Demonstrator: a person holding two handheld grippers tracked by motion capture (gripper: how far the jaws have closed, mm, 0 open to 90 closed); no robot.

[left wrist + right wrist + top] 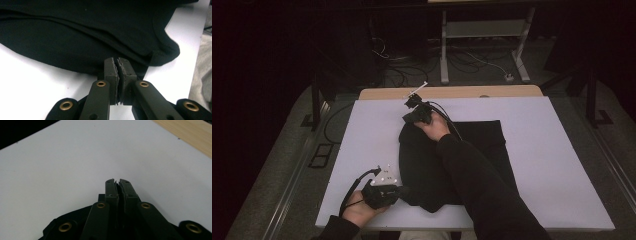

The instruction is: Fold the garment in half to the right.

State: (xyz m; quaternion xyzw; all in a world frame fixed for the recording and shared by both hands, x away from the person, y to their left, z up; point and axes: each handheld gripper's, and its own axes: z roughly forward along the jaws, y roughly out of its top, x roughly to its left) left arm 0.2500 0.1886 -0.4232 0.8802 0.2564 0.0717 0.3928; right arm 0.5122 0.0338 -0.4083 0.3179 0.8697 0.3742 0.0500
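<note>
High view: a white board (537,165) covers a wooden table (452,92). A black garment (432,170) lies on the middle of the board, folded over itself, its far right part flat and square. The person's left hand (357,210) rests at the near left corner of the board and holds the left gripper (401,190), which points right and meets the garment's near left edge. The right arm in a black sleeve (482,185) crosses over the garment, and the right hand (434,125) holds the right gripper (411,102) above the garment's far left corner. Cables and a metal stand (484,40) sit on the dark floor beyond the table.

Left gripper view: here the left gripper (117,65) shows close. Its jaws are pressed together, and their tips lie against the garment's (82,37) hem; whether cloth is pinched between them is hard to tell, since black meets black. A rounded corner of the garment sticks out to the right over the board (30,80).

Right gripper view: the right gripper (117,182) has its jaws closed, with a thin gap at the very tips. Black cloth (75,217) shows under the jaws at the bottom edge, seemingly gripped low between them. Bare board (75,157) lies ahead, with a strip of wooden table (190,135) at the upper right.
</note>
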